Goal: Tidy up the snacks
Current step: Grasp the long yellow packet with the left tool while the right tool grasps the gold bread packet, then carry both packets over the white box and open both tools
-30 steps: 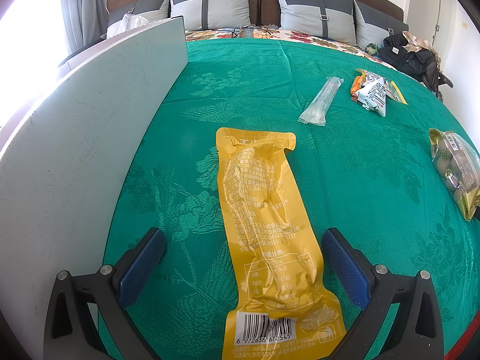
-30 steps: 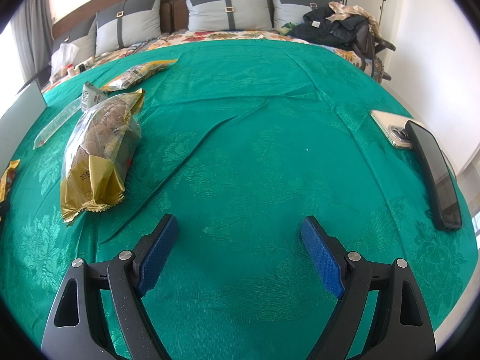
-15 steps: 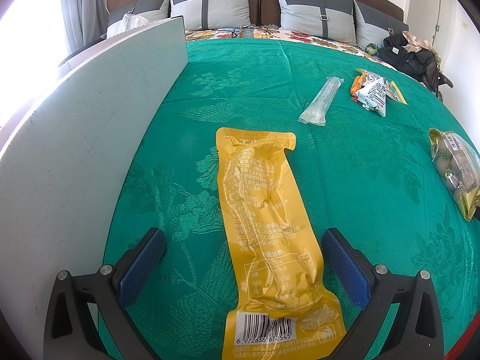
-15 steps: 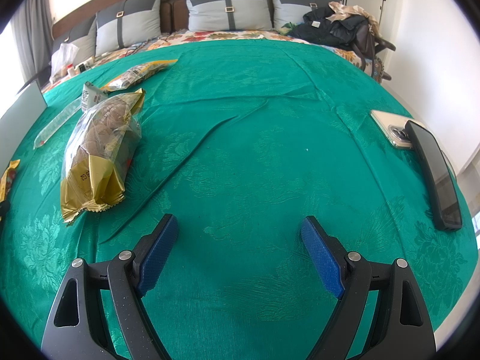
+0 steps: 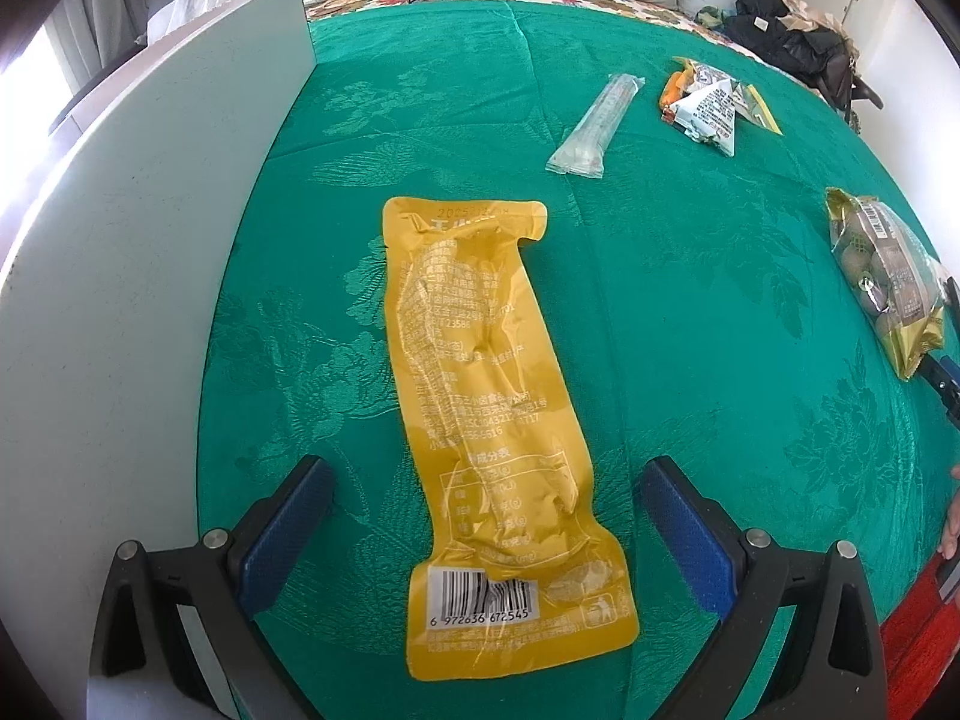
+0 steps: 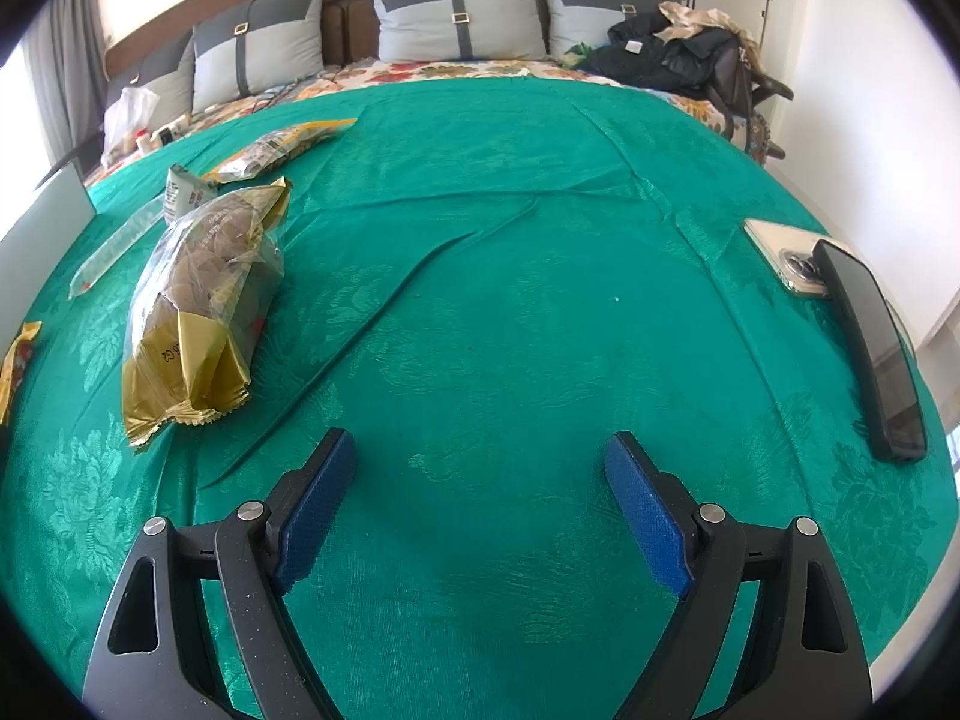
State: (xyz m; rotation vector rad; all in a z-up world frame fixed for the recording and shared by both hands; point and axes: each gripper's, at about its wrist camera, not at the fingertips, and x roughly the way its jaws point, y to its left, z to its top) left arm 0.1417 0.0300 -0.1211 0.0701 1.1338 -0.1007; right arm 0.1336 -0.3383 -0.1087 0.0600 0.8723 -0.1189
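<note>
Left wrist view first: my left gripper (image 5: 483,531) stands wide open and holds nothing, its blue ribbed pads either side of the near end of a long yellow snack pouch (image 5: 483,414). The pouch lies flat and crinkled on the green bedspread (image 5: 690,300), barcode toward me, alongside a pale smooth board (image 5: 120,300) that stands at the bed's left edge. Beyond it rests a slim clear tube packet (image 5: 591,126), then a white triangular packet (image 5: 711,114) over an orange one, near the bed's far right. A gold bag of round brown snacks (image 5: 888,282) lies at the right edge.

My right gripper (image 6: 480,504) is also spread wide and empty above bare bedspread, a glossy woven damask with a flower pattern and one long crease. Two phones (image 6: 864,336) lie at the bed's right edge, touching. Grey pillows (image 6: 456,12) line the brown headboard; dark clothes (image 6: 672,57) are heaped at the far right corner.
</note>
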